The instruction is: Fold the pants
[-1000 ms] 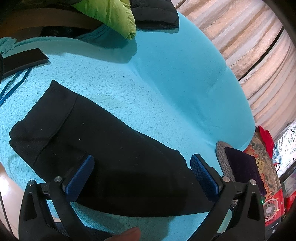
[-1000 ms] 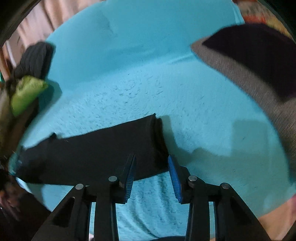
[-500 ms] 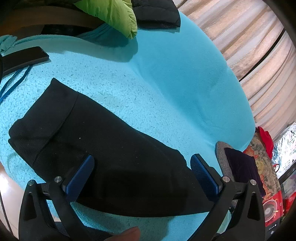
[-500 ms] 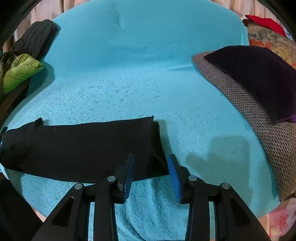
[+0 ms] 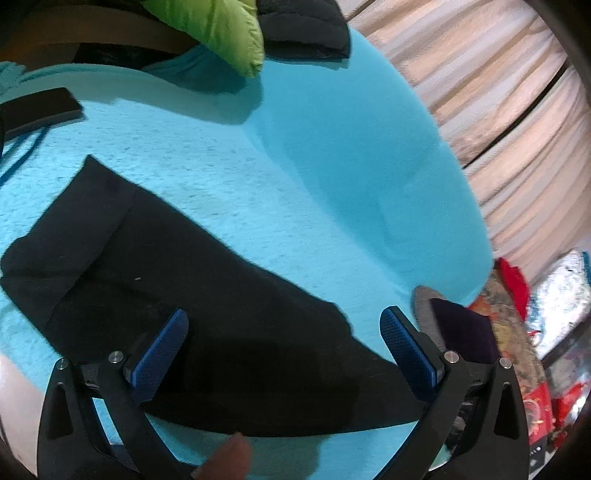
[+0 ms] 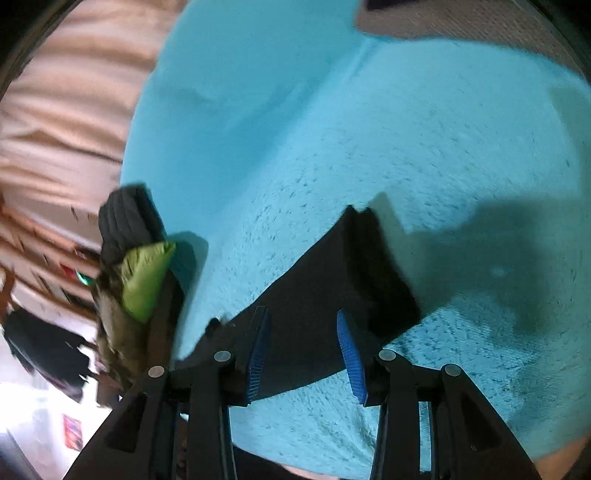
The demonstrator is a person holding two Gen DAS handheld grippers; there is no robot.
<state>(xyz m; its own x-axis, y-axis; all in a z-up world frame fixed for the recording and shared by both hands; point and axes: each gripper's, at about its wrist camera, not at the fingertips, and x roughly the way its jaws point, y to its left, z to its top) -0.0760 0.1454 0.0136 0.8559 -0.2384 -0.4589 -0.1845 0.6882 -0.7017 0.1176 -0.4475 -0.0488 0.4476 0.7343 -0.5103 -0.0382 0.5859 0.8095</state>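
Black pants (image 5: 192, 302) lie flat on a turquoise fleece blanket (image 5: 303, 166), waistband at the left, legs running toward the lower right. My left gripper (image 5: 284, 325) is wide open and empty, hovering above the pants' middle. In the right wrist view the leg end of the pants (image 6: 347, 277) lies folded on the blanket (image 6: 424, 155). My right gripper (image 6: 303, 321) is partly open and empty, just above the leg end, with the camera tilted.
A green pillow (image 5: 218, 29) and dark jacket (image 5: 303, 26) lie at the far edge. A black phone (image 5: 37, 110) lies at the left. A grey cushion with dark cloth (image 5: 454, 328) sits at the right. Striped curtains (image 5: 498, 110) hang behind.
The right gripper has rolled and swung left, so its view tilts strongly and shows the pillow side. The left gripper has barely moved. The pants lie as before.
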